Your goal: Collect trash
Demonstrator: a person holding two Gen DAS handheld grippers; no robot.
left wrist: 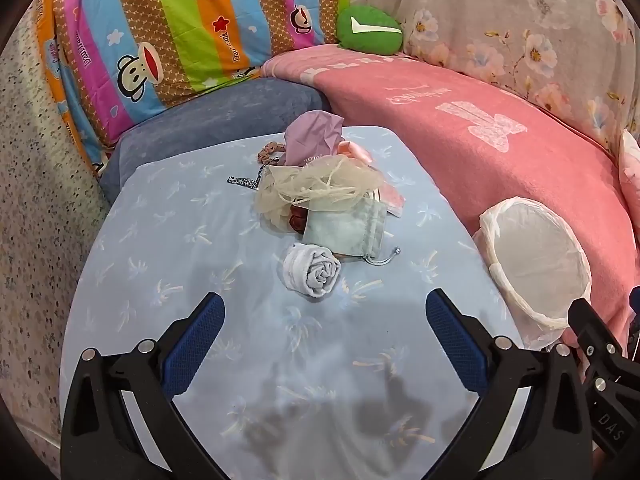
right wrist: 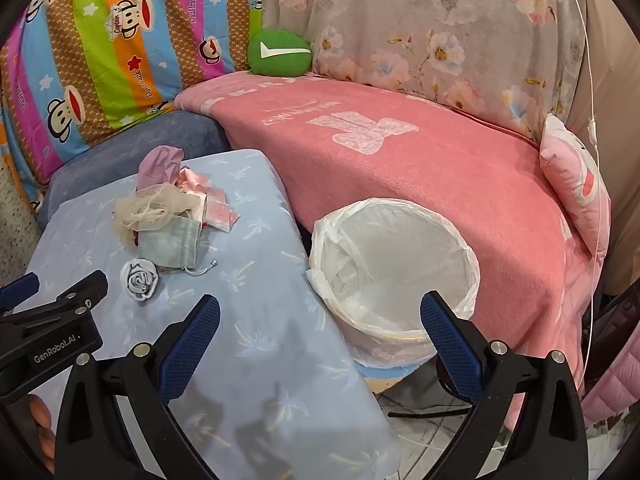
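A pile of trash lies on the light blue table: a rolled grey-white cloth, a pale green drawstring pouch, cream netting, a lilac bag and pink scraps. My left gripper is open and empty, just short of the rolled cloth. A white-lined bin stands to the right of the table. My right gripper is open and empty, at the bin's near rim. The rolled cloth and pouch show to its left.
A pink blanket covers the sofa behind the bin. A green cushion, a striped monkey-print cover and a floral cover lie at the back. A blue-grey cushion sits behind the table. A pink pillow is at right.
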